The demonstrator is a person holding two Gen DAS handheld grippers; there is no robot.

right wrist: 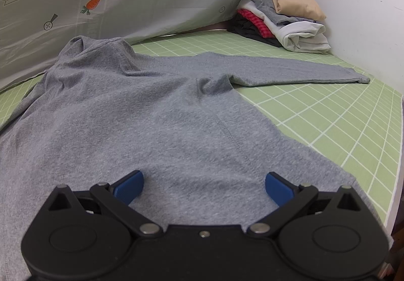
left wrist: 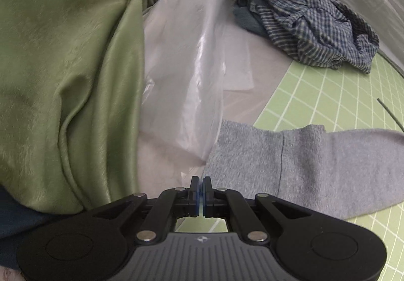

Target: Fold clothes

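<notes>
We have the grey top spread flat on the green grid mat, not yet folded; our right gripper hovers spread over its hem; our left gripper, pressed together and empty, must reopen for the sleeve.

Soft even light; blurred, warped edges

Green grid mat: grey top, folded pile.
</notes>
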